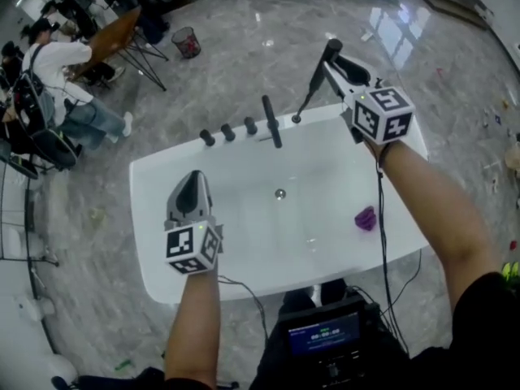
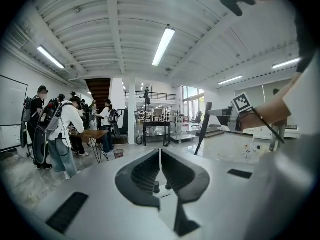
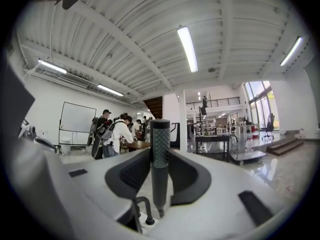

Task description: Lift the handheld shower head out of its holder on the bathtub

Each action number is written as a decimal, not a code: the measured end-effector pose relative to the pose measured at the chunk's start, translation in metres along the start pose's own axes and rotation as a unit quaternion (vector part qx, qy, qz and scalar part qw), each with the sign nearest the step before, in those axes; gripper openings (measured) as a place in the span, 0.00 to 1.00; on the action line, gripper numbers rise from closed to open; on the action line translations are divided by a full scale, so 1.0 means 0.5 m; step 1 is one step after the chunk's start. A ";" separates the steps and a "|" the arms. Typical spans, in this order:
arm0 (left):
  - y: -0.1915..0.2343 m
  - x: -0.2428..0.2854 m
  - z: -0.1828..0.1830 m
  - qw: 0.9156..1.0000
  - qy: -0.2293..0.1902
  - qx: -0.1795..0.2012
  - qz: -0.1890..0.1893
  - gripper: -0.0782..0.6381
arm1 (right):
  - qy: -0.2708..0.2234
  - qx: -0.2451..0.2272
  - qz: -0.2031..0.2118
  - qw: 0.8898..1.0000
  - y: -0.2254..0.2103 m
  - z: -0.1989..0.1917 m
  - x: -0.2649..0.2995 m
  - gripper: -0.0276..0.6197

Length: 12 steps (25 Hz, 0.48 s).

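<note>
The black shower head (image 1: 317, 75) (image 3: 160, 159) is clamped by its handle in the right gripper (image 1: 331, 70) (image 3: 160, 151) and is held tilted above the far right rim of the white bathtub (image 1: 162, 169). The left gripper (image 1: 191, 187) (image 2: 160, 156) is held over the bathtub's near left part, with its jaws pressed together on nothing. A purple object (image 1: 366, 218) is seen inside the bathtub, near its right wall.

Bathtub (image 1: 145, 201) basin mostly open; purple item (image 1: 366, 218) lies near its right wall. Bathtub's far rim is crowded: black spout (image 1: 271, 122), three knobs (image 1: 228, 132) (all left of spout).
</note>
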<state>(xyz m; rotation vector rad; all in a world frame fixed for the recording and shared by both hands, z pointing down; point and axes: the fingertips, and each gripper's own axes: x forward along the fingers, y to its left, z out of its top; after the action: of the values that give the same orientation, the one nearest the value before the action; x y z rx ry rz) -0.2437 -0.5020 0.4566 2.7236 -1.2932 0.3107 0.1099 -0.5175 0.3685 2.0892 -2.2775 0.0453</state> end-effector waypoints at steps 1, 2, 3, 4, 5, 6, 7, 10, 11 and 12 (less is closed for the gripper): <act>-0.003 0.001 0.014 1.000 -0.003 0.001 -0.002 0.14 | -0.006 0.002 -0.004 1.000 -0.002 0.026 -0.015 0.22; -0.006 0.000 0.031 1.000 -0.007 0.002 -0.004 0.14 | -0.013 0.002 -0.007 1.000 -0.004 0.053 -0.028 0.22; -0.010 -0.002 0.050 1.000 -0.012 0.003 -0.006 0.14 | -0.018 0.000 -0.009 1.000 -0.005 0.082 -0.041 0.22; -0.014 -0.005 0.071 1.000 -0.016 0.002 -0.008 0.14 | -0.024 -0.004 -0.011 1.000 -0.006 0.111 -0.054 0.22; -0.020 -0.011 0.091 1.000 -0.020 0.000 -0.009 0.14 | -0.028 -0.008 -0.012 0.999 -0.007 0.141 -0.068 0.22; -0.026 -0.019 0.111 1.000 -0.024 -0.001 -0.010 0.14 | -0.032 -0.012 -0.014 0.999 -0.009 0.171 -0.083 0.22; -0.032 -0.027 0.128 1.000 -0.027 -0.003 -0.010 0.14 | -0.037 -0.014 -0.017 0.999 -0.011 0.197 -0.097 0.22; -0.036 -0.037 0.154 0.999 -0.036 0.002 -0.007 0.14 | -0.054 -0.011 -0.023 0.998 -0.013 0.248 -0.119 0.22; -0.037 -0.037 0.158 0.999 -0.038 0.005 -0.006 0.14 | -0.059 -0.012 -0.023 0.998 -0.012 0.259 -0.124 0.22; -0.041 -0.037 0.162 0.999 -0.038 0.007 -0.005 0.14 | -0.061 -0.013 -0.023 0.998 -0.013 0.271 -0.131 0.22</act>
<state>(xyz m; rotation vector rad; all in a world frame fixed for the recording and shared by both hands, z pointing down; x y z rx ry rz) -0.2280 -0.4903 0.3733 2.7777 -1.2987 0.2182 0.1195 -0.4602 0.2293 2.1880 -2.2798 -0.1162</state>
